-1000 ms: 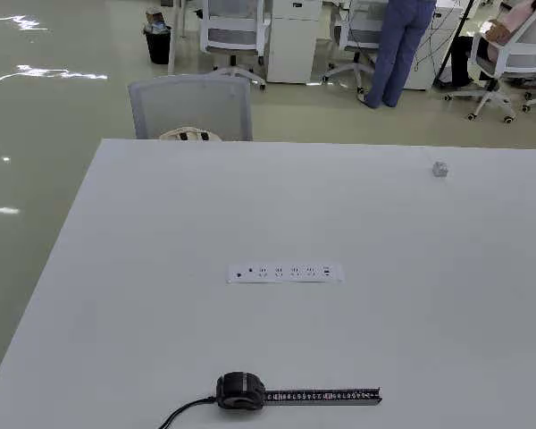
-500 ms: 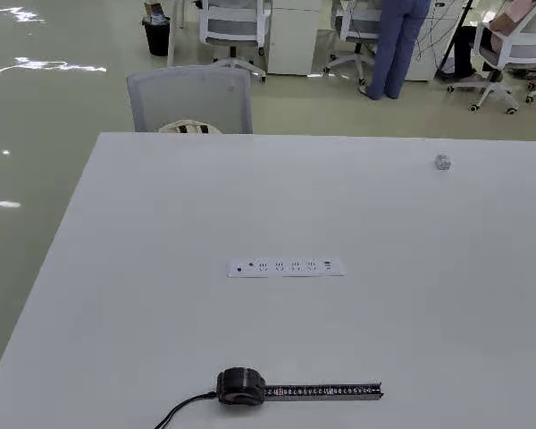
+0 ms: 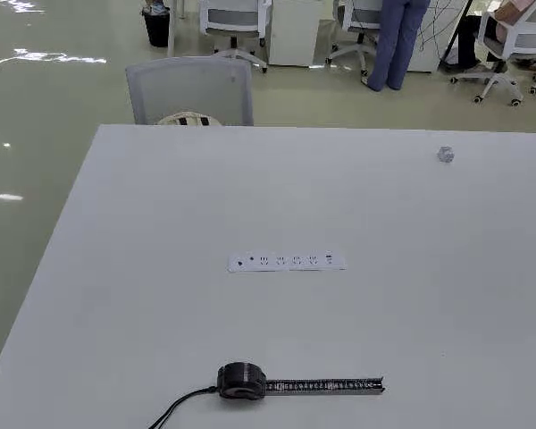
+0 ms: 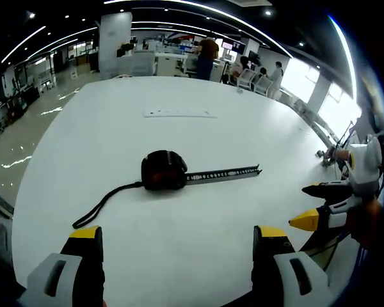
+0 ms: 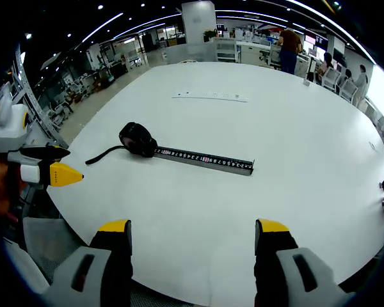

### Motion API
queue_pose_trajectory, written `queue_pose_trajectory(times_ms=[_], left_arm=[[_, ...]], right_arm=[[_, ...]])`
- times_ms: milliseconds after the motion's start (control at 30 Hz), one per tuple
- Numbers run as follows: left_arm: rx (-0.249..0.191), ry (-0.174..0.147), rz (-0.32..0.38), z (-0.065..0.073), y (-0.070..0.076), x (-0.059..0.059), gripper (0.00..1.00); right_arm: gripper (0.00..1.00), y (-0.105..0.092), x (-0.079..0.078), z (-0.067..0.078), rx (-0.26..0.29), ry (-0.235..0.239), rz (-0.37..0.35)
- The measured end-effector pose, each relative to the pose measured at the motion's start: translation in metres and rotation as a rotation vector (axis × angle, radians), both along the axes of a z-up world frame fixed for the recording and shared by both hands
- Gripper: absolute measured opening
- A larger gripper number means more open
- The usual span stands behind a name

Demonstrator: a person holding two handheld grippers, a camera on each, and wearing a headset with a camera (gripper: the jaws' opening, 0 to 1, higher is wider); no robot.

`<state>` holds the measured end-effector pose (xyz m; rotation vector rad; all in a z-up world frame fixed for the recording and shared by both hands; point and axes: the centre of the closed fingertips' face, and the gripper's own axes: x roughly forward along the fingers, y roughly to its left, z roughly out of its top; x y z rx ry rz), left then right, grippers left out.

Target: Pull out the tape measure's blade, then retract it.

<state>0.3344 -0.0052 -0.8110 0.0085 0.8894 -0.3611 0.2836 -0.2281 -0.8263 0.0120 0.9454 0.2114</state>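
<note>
The tape measure point(image 3: 241, 381) lies close to the near edge of the surface point(image 3: 250, 197), a little left of the middle of that edge. Its black case rests on a flat side. A length of the blade point(image 3: 326, 386) is out of the case and runs along the near edge toward the right. A dark strap point(image 3: 183, 407) trails from the case toward the near left. Farther in, at the middle of the surface, there is a white socket strip point(image 3: 287, 262).

The left gripper point(image 4: 179, 236) and the right gripper point(image 5: 193, 227) both hang in front of the near edge. The jaws of each are spread wide and hold nothing.

The case looks compact and rigid, probably with some weight, so it should stay in place when it is clamped across its rounded rim. The blade is likely thin spring steel: stiff while it keeps its curve, but slippery on the flat faces and easy to kink if it is bent sideways. The better place to take it seems to be the far tip (where such blades usually carry a small hook), with the other jaws holding the case firmly. On the return, the spring may pull the blade in fast, so it should be guided back and not released.
</note>
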Motion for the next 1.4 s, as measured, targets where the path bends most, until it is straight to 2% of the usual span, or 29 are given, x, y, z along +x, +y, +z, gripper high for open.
queue_pose_trajectory(times_ms=[567,1000,1400], left_arm=[[0.014,0.005,0.006,-0.01,-0.01,0.024,0.93],[0.03,0.014,0.006,-0.02,-0.018,0.031,0.92],[0.039,0.017,0.008,-0.025,-0.025,0.04,0.92]], right_arm=[[0.8,-0.011,0.021,-0.012,-0.031,0.016,0.043],[0.78,-0.025,0.032,-0.025,-0.049,0.035,0.07],[0.78,-0.036,0.042,-0.031,-0.067,0.047,0.095]])
